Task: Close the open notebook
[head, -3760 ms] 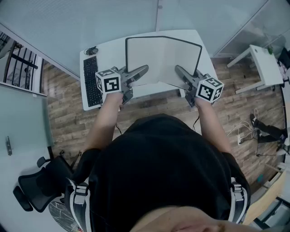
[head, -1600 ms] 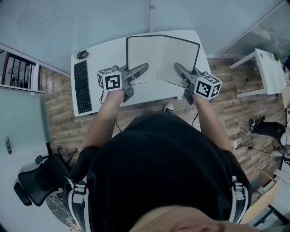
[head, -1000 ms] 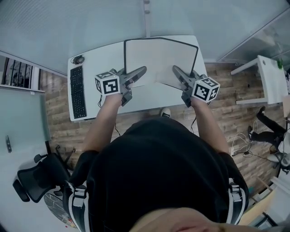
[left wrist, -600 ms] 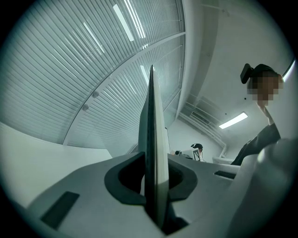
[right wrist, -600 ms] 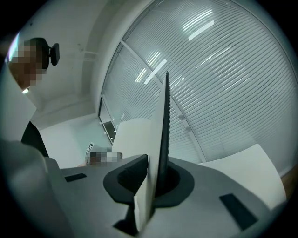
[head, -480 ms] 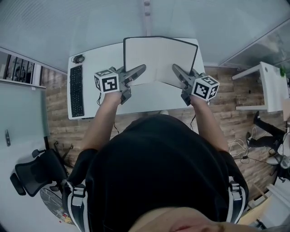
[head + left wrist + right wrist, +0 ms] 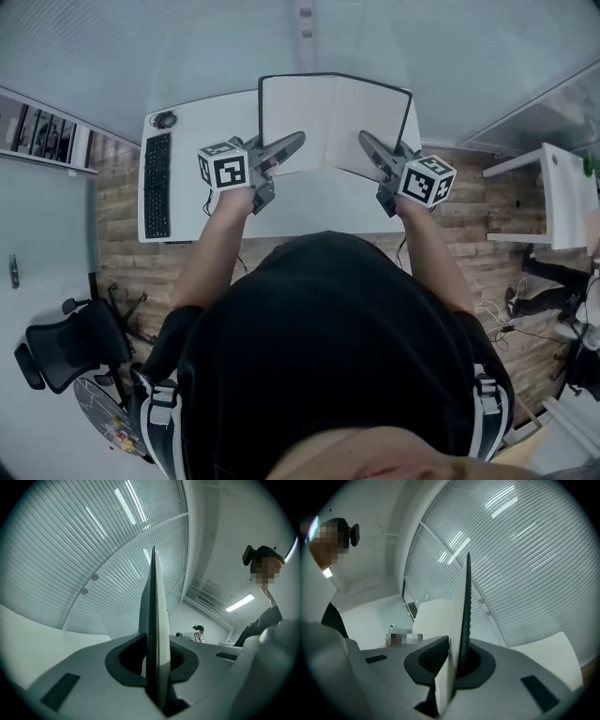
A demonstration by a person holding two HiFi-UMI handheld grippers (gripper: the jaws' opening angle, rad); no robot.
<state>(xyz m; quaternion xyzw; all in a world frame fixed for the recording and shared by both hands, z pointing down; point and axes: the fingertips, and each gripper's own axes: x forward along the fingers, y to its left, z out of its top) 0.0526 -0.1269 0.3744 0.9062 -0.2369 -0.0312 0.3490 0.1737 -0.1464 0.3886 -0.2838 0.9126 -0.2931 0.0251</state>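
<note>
The open notebook, white pages in a black cover, is held up over the white desk with its pages facing the person. My left gripper is shut on the bottom edge of the left half. My right gripper is shut on the bottom edge of the right half. In the left gripper view the notebook's left half runs edge-on up from the left gripper. In the right gripper view the notebook's right half rises edge-on out of the right gripper.
A black keyboard lies along the desk's left side, with a small round dark object at its far end. Slatted blinds stand behind the desk. An office chair is at the lower left and a white side table at the right.
Both grippers keep the same hold on the notebook, which stays open. Only the head view has drifted a little.
</note>
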